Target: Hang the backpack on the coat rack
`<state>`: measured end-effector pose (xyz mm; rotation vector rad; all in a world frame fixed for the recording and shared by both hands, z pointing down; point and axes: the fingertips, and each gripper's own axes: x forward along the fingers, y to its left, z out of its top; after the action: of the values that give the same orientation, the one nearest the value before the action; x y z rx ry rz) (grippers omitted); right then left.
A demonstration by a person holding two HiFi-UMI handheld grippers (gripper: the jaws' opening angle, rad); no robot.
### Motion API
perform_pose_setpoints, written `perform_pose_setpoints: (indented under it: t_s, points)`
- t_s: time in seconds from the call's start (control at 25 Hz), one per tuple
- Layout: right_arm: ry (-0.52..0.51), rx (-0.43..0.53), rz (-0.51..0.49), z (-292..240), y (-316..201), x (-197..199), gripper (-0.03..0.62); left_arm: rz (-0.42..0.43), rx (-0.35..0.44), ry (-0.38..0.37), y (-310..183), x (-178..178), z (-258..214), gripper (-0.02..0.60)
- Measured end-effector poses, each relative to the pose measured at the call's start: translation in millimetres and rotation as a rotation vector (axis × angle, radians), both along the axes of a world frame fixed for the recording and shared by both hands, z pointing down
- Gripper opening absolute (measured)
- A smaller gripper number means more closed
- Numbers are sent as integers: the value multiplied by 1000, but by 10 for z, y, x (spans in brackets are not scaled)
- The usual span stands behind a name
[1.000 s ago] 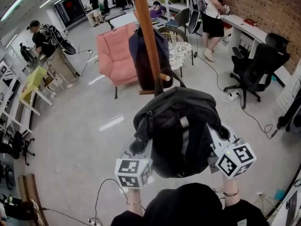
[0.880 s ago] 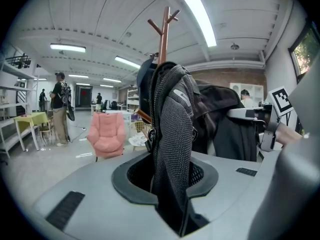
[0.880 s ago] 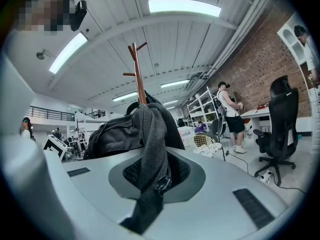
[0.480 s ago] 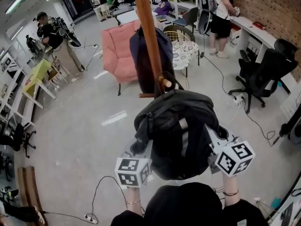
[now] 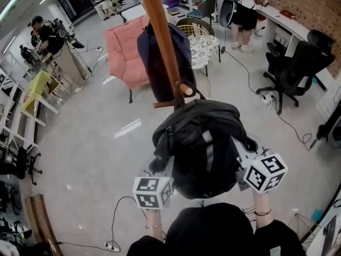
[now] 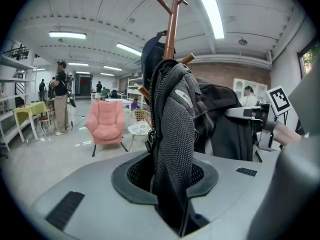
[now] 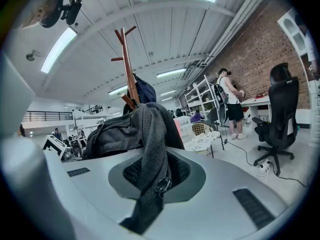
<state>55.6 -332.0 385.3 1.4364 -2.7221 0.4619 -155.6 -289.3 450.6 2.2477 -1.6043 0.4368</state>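
Left gripper view: the jaws of the left gripper point(image 6: 171, 184) are partly apart and clamped on a padded grey mesh shoulder strap point(image 6: 172, 129) of the backpack, which fills the gap between them and rises straight up out of it. A small pale patch point(image 6: 185, 98) high on that strap is too small to read. At the right edge, the right gripper's cube shows a black-and-white square marker point(image 6: 278, 100).

In the right gripper view, the jaws of the right gripper point(image 7: 152, 189) are nearly together, pinching a second, thinner mesh strap point(image 7: 150, 134) that drapes down through them. A metal ring point(image 7: 162, 185) on this strap sits right at the jaws.

In the head view, the black backpack point(image 5: 200, 143) hangs in the air between the two grippers, its back panel facing up, directly in front of the wooden coat rack point(image 5: 160, 36). Its top loop point(image 5: 198, 92) stands at the rounded tip of a lower peg point(image 5: 186, 89); whether the loop is over the peg cannot be told. A dark navy garment point(image 5: 160, 57) hangs on the far side of the pole. The marker cubes sit low on either side of the bag, left point(image 5: 152, 192) and right point(image 5: 265, 172). Behind the rack stand a pink armchair point(image 5: 125, 55) and a small round counter point(image 5: 202, 47) with a patterned top.
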Motion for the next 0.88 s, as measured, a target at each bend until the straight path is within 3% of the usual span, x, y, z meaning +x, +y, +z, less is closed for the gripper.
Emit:
perform_pose_setpoints:
  t_s: [0.4,0.88]
  points:
    - [8,0,10,111,-129,66,40,-19,1,13,-135,37,116,115]
    - [50,58,13,156,-170,103,57,-39,47,22,-192,22,190,169]
